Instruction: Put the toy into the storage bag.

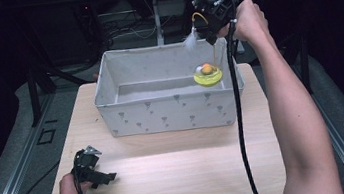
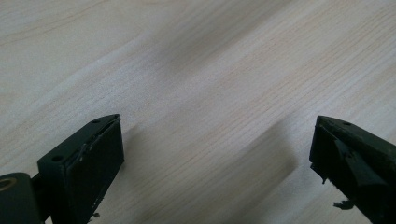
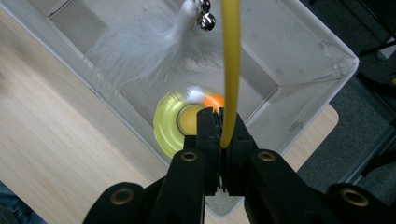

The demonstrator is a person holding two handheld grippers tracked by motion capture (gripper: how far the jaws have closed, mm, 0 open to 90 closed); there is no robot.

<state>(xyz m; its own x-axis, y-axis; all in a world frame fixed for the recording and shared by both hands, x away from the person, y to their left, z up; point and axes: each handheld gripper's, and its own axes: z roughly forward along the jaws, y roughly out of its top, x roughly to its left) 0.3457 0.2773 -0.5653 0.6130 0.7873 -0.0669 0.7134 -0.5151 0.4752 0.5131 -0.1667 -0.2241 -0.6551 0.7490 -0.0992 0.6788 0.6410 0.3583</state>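
My right tongs (image 3: 219,128) are clamped shut on the thin yellow wand (image 3: 230,70) of a cat toy, and I hold them high above the far right corner of the grey fabric bin (image 1: 162,113). In the high view the right tongs (image 1: 212,33) sit above the bin's back rim, with my arm reaching in from the right. The wand's long axis runs close to vertical: it hangs from the grip straight down to the toy's yellow disc base (image 1: 207,77), which carries an orange ball (image 1: 206,68) and is low inside the bin near its right wall. I cannot tell whether the base already touches the bin floor or hangs just above it. The white feather (image 3: 140,46) and small bell (image 3: 205,19) at the wand's other end dangle beside the tongs, above the bin's opening.

So the toy lies directly beneath my right tongs, and I judge the coming move to be a straight descent along the wand's own line, keeping clear of the right wall, then a release.

My left tongs (image 2: 215,154) stand wide and empty, low over the bare counter (image 2: 196,70) at its near left edge, well apart from the bin. The right hand is the one doing this work.
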